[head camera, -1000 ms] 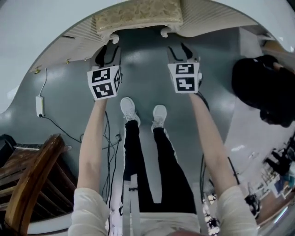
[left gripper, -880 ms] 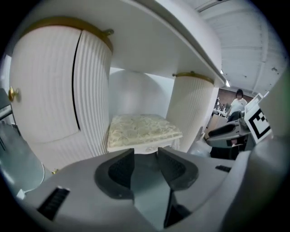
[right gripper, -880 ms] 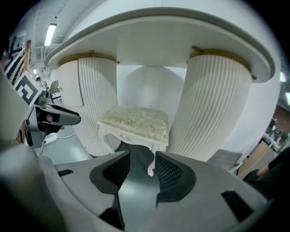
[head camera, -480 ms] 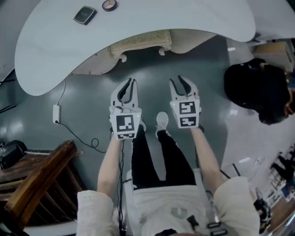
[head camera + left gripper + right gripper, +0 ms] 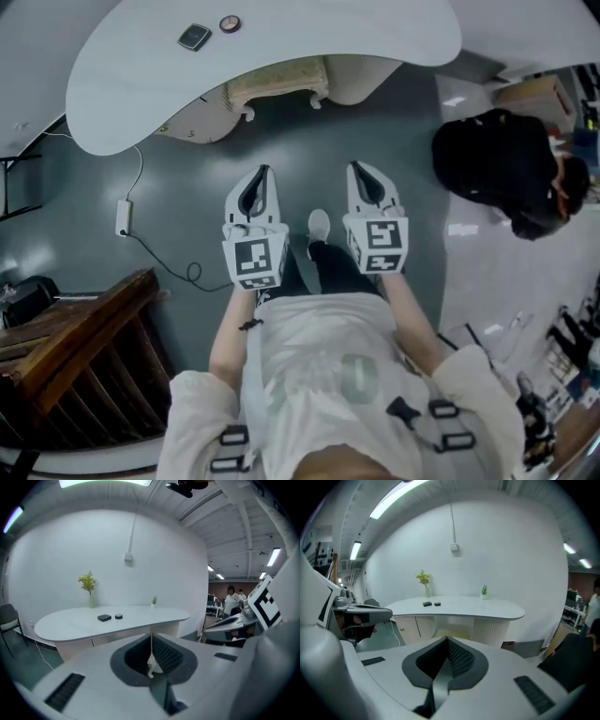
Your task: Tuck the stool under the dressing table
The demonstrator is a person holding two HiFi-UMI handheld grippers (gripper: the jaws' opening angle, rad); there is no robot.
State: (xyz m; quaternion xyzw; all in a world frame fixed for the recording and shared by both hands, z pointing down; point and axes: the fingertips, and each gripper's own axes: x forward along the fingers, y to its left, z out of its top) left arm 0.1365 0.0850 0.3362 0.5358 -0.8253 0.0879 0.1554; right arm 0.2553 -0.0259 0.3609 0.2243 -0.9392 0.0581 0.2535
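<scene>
The left hand-held gripper (image 5: 263,172) has just closed its jaws. The tips now press together with nothing held between them. The right hand-held gripper (image 5: 356,169) is the same: jaws just closed, tips meeting, empty. Both are held side by side in the air in front of the person's chest, pointing forward and slightly down, well apart from any furniture.

Below them, one white shoe (image 5: 319,225) shows on the grey-green floor (image 5: 394,122). Ahead stands the dressing table (image 5: 309,37), a white, kidney-shaped surface on pale ribbed pedestals. The stool (image 5: 279,79), with a cream patterned cushion and curled white legs, sits under the table in the knee space. From above, only its front edge and two front legs show.

On the surface lie a small dark rectangular object (image 5: 195,37) and a small round one (image 5: 230,23), close together. The left gripper view also shows a vase of yellow flowers (image 5: 88,588) and a tiny green plant (image 5: 154,601) on the surface near the wall.

A cable with a white adapter (image 5: 123,217) trails across the floor at left, near a dark wooden piece of furniture (image 5: 84,347). Another person in dark clothes (image 5: 492,164) is at the right.
</scene>
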